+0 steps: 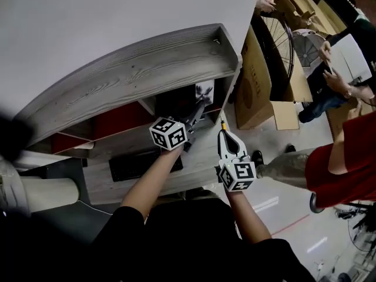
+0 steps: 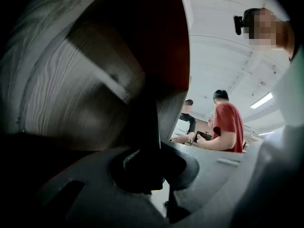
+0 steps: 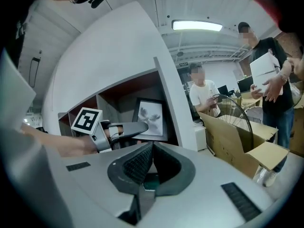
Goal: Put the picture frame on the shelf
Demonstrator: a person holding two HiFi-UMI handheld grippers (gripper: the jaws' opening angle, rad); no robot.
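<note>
While looking down from the head view, saw grey wood-grain shelf [image 1: 135,69] against white wall [image 1: 88,16], with red back panels [image 1: 117,121] in its compartments. Noted open cardboard box [image 1: 258,90] just beside shelf's right end and bystanders [image 1: 343,157] further off. Found picture frame [image 1: 204,91] standing upright in compartment at shelf's right end, print facing outward. Found left gripper [image 1: 201,106] tip-first in that compartment with jaws clamped on frame's edge; confirmed in left gripper view as dark slab pinched between pads [image 2: 183,169]. Spotted right gripper [image 1: 222,125] outside shelf, just beside left one, with jaws pressed together on nothing, aimed toward frame.
</note>
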